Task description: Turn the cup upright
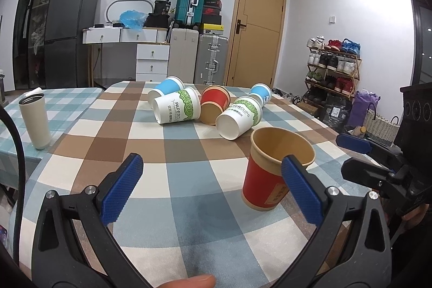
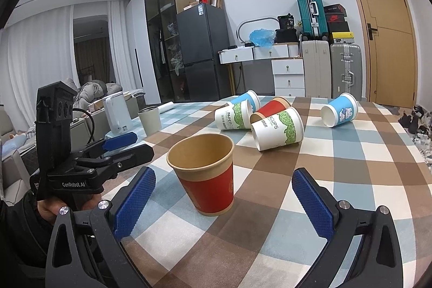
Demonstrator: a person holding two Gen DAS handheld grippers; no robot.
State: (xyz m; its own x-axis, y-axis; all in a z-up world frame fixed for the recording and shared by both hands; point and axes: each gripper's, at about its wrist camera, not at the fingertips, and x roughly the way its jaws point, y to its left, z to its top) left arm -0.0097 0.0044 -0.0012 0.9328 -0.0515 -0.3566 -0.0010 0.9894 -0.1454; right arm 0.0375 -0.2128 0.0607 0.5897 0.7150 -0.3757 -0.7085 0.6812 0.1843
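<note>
Upright now, the red paper cup stands on the checked-cloth table between the wide-apart right tongs, touching neither ribbed blue pad. Left tongs gape too, cup just beyond their right pad.

The red cup is standing upright between the spread jaws of the right hand-held gripper, with bare checked surface lying open on both sides. Beyond it, five tipped cups are crowding the far end. The left hand-held gripper is blocking the left flank.
</note>
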